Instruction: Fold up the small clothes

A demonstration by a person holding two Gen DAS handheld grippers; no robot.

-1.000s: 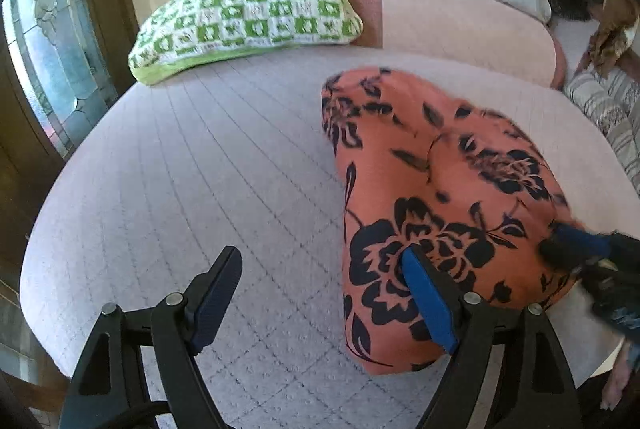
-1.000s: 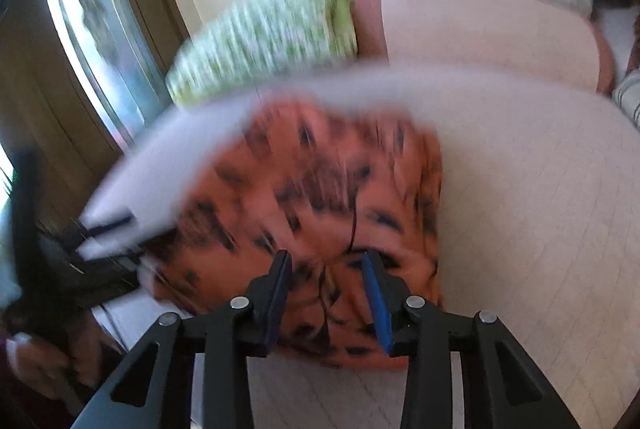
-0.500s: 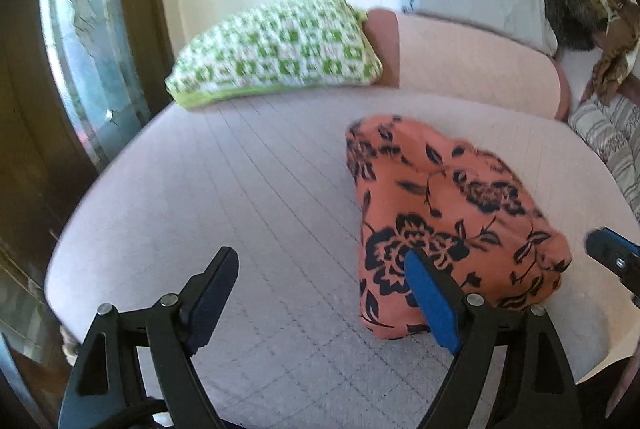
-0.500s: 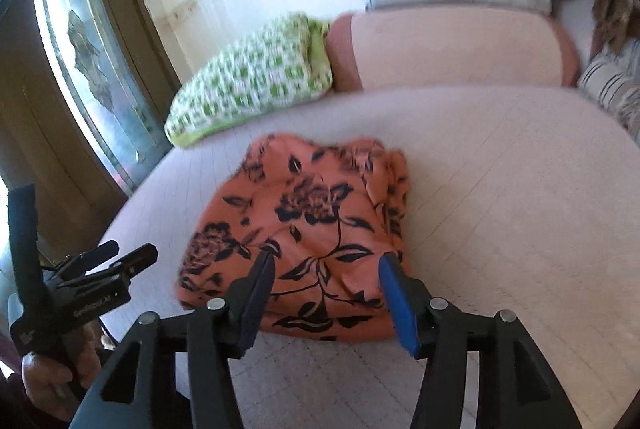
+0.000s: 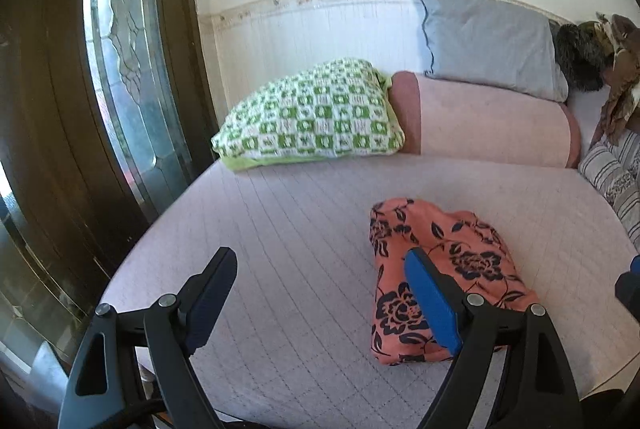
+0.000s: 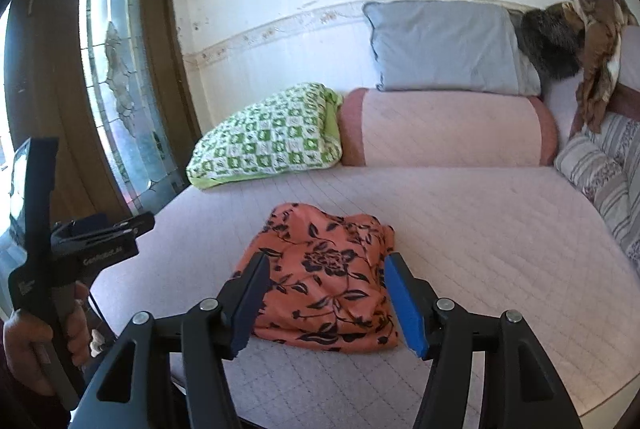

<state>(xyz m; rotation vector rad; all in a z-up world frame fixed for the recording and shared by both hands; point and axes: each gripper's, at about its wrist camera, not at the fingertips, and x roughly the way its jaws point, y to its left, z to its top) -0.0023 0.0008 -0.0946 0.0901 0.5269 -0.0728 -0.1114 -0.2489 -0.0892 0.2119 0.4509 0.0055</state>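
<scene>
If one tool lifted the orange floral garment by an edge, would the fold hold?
Probably not: the orange floral garment looks thin and limp, with soft creases, so it would likely drape open. It seems light. Pushed across the quilted bed cover, it would likely bunch rather than slide.

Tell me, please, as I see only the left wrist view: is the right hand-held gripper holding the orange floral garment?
Observer: No. The right hand-held gripper is open and empty, its jaws apart over the near part of the garment, which lies on the bed.
Operator: Thank you. Does my left hand-held gripper show from there?
Observer: Yes. The left hand-held gripper appears to the left of the garment, its handle gripped by a hand.
</scene>
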